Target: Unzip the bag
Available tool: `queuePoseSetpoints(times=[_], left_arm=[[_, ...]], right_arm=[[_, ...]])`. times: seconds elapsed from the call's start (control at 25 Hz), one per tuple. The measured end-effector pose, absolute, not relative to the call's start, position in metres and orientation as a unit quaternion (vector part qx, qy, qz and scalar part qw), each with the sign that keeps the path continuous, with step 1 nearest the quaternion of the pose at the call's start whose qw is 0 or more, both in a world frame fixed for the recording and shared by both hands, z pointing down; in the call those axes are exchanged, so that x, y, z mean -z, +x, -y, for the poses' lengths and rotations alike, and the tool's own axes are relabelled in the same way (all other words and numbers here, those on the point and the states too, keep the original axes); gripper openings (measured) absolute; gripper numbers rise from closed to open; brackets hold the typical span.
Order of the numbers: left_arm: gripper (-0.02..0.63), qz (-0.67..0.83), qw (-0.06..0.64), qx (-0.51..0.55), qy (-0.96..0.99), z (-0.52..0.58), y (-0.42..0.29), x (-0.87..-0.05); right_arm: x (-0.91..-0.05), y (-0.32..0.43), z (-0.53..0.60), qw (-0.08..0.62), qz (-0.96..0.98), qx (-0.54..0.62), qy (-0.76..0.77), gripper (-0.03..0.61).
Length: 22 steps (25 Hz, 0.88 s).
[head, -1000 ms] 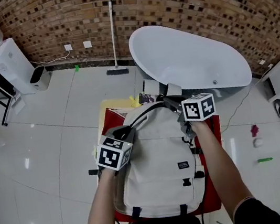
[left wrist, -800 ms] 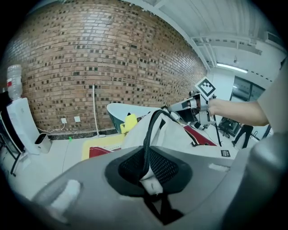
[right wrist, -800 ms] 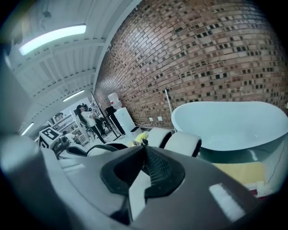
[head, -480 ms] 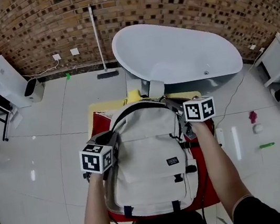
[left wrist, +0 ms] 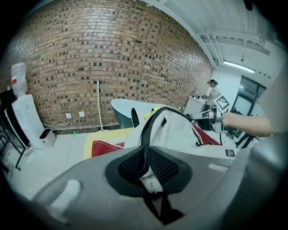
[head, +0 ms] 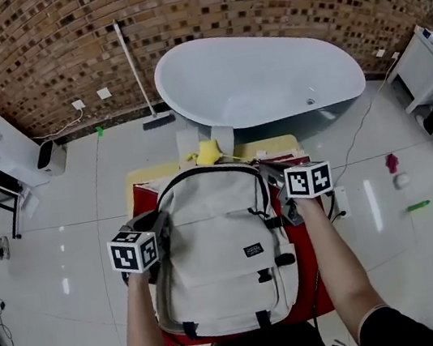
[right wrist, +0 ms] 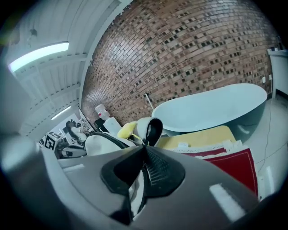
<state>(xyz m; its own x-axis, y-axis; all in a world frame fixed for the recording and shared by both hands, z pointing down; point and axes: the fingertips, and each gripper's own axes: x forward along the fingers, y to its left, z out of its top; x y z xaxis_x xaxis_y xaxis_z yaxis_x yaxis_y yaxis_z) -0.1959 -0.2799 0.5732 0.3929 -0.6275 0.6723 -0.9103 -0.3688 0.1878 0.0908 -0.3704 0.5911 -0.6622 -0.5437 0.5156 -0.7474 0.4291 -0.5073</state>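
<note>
A beige backpack (head: 221, 249) lies flat on a red mat (head: 321, 269) on a small table, its top towards the bathtub. A black zipper line (left wrist: 145, 134) runs round its upper edge. My left gripper (head: 157, 219) is at the bag's upper left side. In the left gripper view that gripper (left wrist: 150, 177) is shut on beige fabric beside the zipper. My right gripper (head: 268, 169) is at the bag's upper right corner. In the right gripper view that gripper (right wrist: 144, 148) is shut on a beige strip of the bag, and a beige loop (right wrist: 150, 129) stands just beyond the tips.
A white bathtub (head: 258, 79) stands just beyond the table, with a long-handled broom (head: 134, 75) against the brick wall. A yellow object (head: 207, 153) lies at the table's far edge. A water dispenser (head: 2, 142) is far left, a white cabinet (head: 428, 63) far right.
The view has swung, so the bathtub sits more centred. My left gripper has drawn outward to the left of the bag. The right gripper keeps its place at the upper right corner.
</note>
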Motion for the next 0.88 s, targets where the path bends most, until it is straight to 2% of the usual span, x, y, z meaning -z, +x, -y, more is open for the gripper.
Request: queuePoseSetpoints(times=[0.2, 0.32, 0.36, 0.6, 0.68, 0.76, 0.88], left_arm=[[0.048, 0.505, 0.257, -0.271, 0.778, 0.285, -0.192, -0.567], [0.110, 0.525, 0.211, -0.257, 0.783, 0.291, -0.189, -0.541], [0.112, 0.526, 0.190, -0.253, 0.789, 0.295, -0.182, -0.530], [0.114, 0.387, 0.052, -0.298, 0.871, 0.334, -0.048, -0.511], [0.144, 0.328, 0.007, -0.335, 0.883, 0.340, -0.006, -0.522], [0.176, 0.287, -0.024, -0.365, 0.885, 0.344, 0.019, -0.528], [0.179, 0.241, -0.048, -0.413, 0.877, 0.350, 0.032, -0.537]], right_arm=[[-0.593, 0.100, 0.365, 0.115, 0.833, -0.382, 0.383, 0.021], [-0.579, 0.095, 0.367, 0.100, 0.844, -0.371, 0.375, 0.020], [-0.575, 0.094, 0.367, 0.097, 0.848, -0.366, 0.371, 0.020], [-0.557, 0.088, 0.362, 0.079, 0.861, -0.358, 0.353, 0.019], [-0.551, 0.086, 0.359, 0.077, 0.863, -0.358, 0.347, 0.019], [-0.547, 0.084, 0.355, 0.078, 0.866, -0.357, 0.342, 0.019], [-0.540, 0.081, 0.353, 0.074, 0.869, -0.356, 0.335, 0.019]])
